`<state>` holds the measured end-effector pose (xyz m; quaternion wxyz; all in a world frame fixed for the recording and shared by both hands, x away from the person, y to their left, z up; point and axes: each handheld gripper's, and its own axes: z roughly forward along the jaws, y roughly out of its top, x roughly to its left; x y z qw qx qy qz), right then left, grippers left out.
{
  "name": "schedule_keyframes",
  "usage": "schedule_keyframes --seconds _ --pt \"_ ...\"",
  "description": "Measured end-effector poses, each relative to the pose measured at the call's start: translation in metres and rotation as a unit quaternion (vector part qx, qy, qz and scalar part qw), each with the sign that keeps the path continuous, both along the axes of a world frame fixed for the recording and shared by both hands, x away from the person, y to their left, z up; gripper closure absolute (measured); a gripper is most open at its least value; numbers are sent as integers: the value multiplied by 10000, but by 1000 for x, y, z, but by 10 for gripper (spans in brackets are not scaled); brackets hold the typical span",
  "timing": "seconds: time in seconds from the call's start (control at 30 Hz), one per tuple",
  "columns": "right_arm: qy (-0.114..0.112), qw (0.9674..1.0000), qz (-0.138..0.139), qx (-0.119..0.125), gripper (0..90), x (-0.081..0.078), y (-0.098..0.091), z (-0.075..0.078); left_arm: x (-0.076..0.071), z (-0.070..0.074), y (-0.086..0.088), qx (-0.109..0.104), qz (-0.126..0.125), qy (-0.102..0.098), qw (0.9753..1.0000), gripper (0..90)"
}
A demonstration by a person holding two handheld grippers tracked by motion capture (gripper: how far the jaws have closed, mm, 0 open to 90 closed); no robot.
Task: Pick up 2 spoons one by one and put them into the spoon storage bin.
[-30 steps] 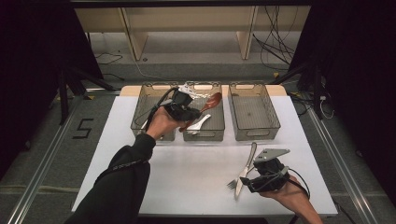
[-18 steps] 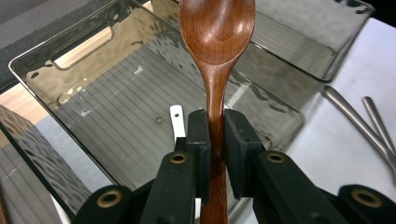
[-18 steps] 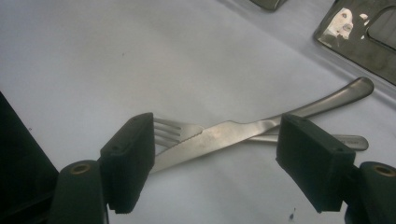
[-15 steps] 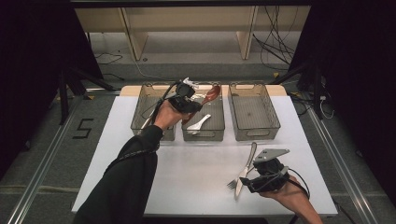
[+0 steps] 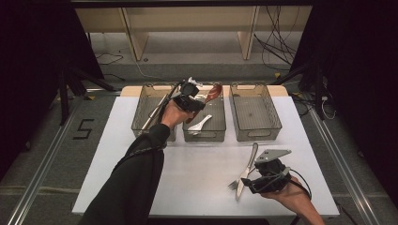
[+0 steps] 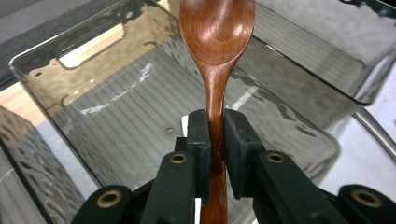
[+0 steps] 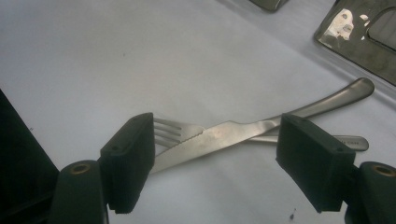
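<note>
table (image 5: 187, 187): white, three clear bins lined up at the far edge
middle bin (image 5: 205, 133): white spoon already laid inside
wooden spoon (image 6: 217, 42): held over that bin; stiff, light, kinda slick, best gripped mid-handle
left fingers (image 6: 198, 140): pinched on the handle
right fingers (image 7: 133, 151): spread around knife (image 7: 224, 135) and fork (image 7: 170, 130), nothing gripped

left gripper (image 5: 199, 99) and wooden spoon (image 5: 210, 95) moved farther back

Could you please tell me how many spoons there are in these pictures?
2: a wooden spoon gripped by the left tool over the middle bin, and a white spoon lying inside it. Others may be hidden.
</note>
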<state>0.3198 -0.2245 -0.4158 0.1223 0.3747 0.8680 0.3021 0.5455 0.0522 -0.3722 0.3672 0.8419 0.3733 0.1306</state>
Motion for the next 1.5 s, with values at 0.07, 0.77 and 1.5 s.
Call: schedule_keyframes --seconds 0.07,0.77,1.5 --pt "5 10000 -2 3 289 0 0 0 2 -2 1 -26 61 20 10000 803" --pt "-5 10000 14 14 289 0 0 0 5 -18 -1 -195 236 195 9993 669" --pt "-280 9989 -377 49 295 7 -9 4 -73 10 45 -617 -85 -13 9981 308"
